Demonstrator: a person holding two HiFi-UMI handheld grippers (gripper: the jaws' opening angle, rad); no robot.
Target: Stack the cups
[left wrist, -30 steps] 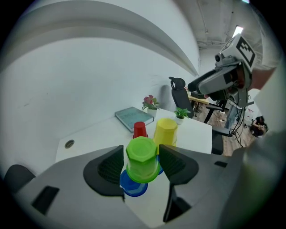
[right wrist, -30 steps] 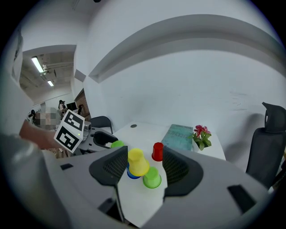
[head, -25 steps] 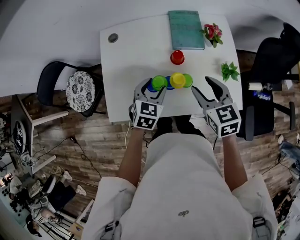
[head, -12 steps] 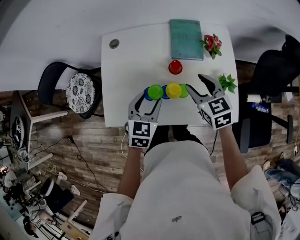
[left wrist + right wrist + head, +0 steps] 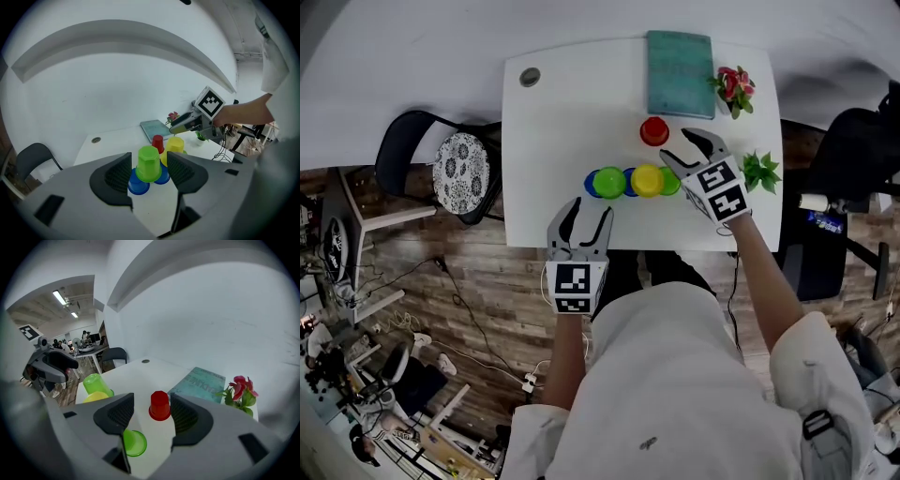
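Upside-down cups stand in a row near the table's front: a green cup (image 5: pixel 609 181) (image 5: pixel 148 163) resting on blue cups (image 5: pixel 138 183), a yellow cup (image 5: pixel 647 179) (image 5: pixel 174 146), and another green cup (image 5: pixel 671 182) (image 5: pixel 133 441). Farther back, a red cup (image 5: pixel 654 131) (image 5: pixel 160 405) stands alone. My left gripper (image 5: pixel 588 214) (image 5: pixel 150 171) is open at the table's near edge, short of the green-on-blue cups. My right gripper (image 5: pixel 680 148) (image 5: pixel 151 416) is open and aimed at the red cup, just short of it, holding nothing.
A teal book (image 5: pixel 679 61) lies at the table's back, with red flowers (image 5: pixel 733 86) beside it. A small green plant (image 5: pixel 761 172) is at the right edge. A padded chair (image 5: pixel 441 173) stands left of the table, a black office chair (image 5: pixel 862 150) right.
My left gripper has drawn back from the cups to the near table edge. My right gripper has moved forward and left, toward the red cup. The cups have not moved.
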